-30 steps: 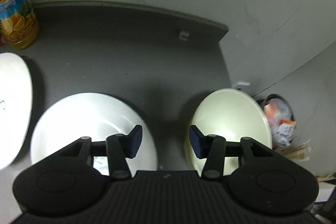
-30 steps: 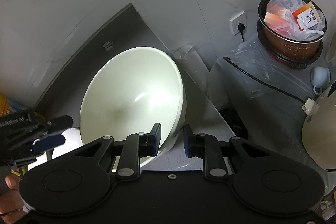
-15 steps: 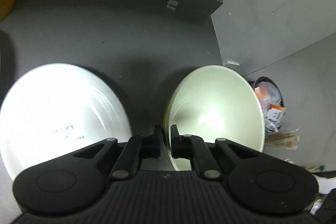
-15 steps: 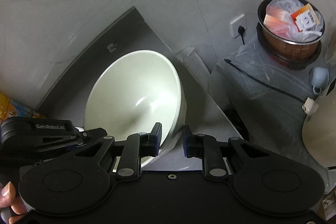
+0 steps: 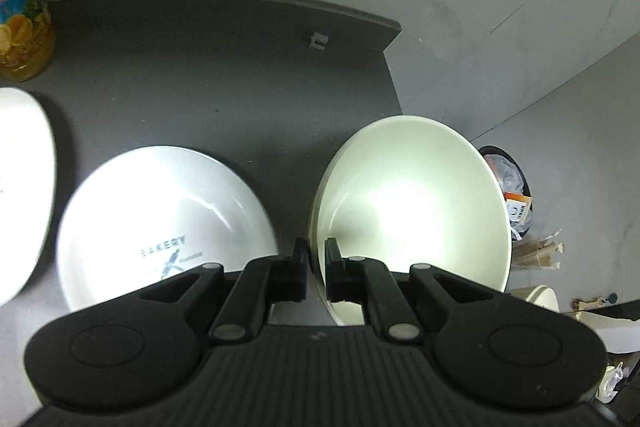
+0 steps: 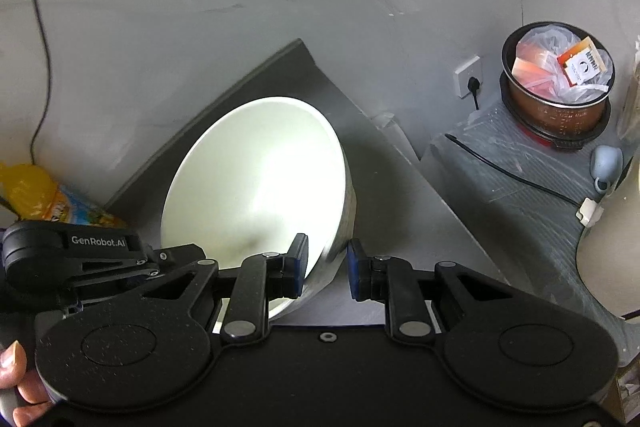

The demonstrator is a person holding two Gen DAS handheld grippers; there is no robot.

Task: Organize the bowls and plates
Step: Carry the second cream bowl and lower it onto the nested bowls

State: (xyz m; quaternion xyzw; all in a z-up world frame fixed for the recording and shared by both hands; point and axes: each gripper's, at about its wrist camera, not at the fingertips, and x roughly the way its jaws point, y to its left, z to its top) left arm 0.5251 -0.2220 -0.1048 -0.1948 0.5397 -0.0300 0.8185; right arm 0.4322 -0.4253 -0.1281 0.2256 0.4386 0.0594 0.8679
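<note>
A pale green bowl (image 5: pixel 416 203) is held tilted above the dark counter (image 5: pixel 200 67). My left gripper (image 5: pixel 317 269) is shut on the bowl's near left rim. It also shows in the right wrist view (image 6: pixel 256 187), where my right gripper (image 6: pixel 327 267) is open, its fingers on either side of the bowl's right rim with a gap on the right side. A white bowl printed "BAKERY" (image 5: pixel 160 223) sits on the counter left of the green one. Another white dish (image 5: pixel 20 187) lies at the far left edge.
An orange juice bottle (image 5: pixel 20 7) stands at the counter's back left. The counter ends at a wall behind and an edge on the right. Beyond it, a rice cooker pot with bags (image 6: pixel 556 87), a power cord (image 6: pixel 512 175) and a small blue cup (image 6: pixel 608 165) sit on a covered stand.
My left gripper closed on the green bowl's left rim. My right gripper opened and released the bowl's right rim. The bowl now hangs from the left gripper.
</note>
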